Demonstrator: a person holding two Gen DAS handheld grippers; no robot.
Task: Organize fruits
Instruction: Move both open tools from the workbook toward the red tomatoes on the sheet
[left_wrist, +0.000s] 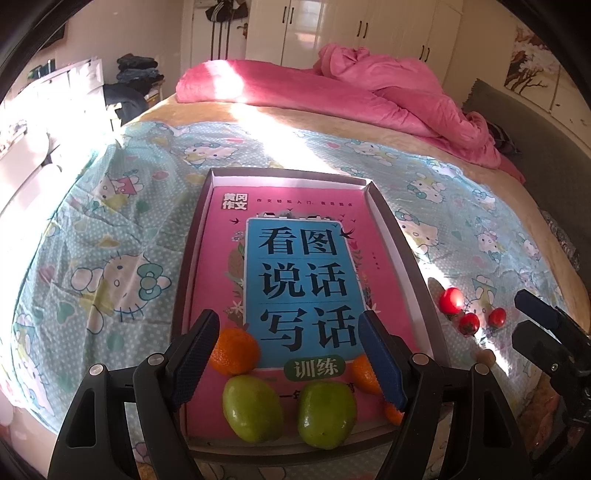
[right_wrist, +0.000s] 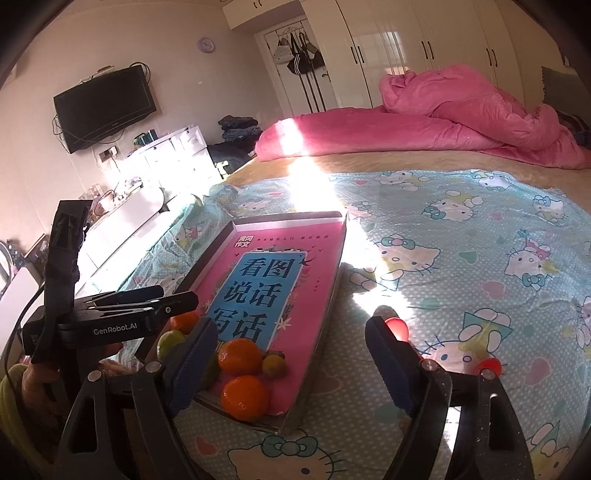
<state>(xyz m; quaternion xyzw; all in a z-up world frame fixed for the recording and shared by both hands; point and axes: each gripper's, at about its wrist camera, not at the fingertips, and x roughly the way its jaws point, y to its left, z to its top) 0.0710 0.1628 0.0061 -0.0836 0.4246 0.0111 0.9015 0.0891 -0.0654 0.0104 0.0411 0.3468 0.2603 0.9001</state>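
With oranges (left_wrist: 235, 350) and green fruits (left_wrist: 252, 408) already in the tray (left_wrist: 400, 258) on the bed, both tools, left (left_wrist: 288, 360) and right (right_wrist: 291, 363), stand released and empty; next, the right must reach the cherry tomatoes (left_wrist: 468, 323) beside the tray.

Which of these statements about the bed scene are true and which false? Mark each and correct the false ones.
1. Two green fruits lie in the tray. True.
2. The small red tomatoes are inside the tray. False: they lie on the patterned sheet beside it.
3. The left claw grips an orange. False: it is open, holding nothing.
4. A pink book covers the tray's floor. True.
5. The right claw is open. True.
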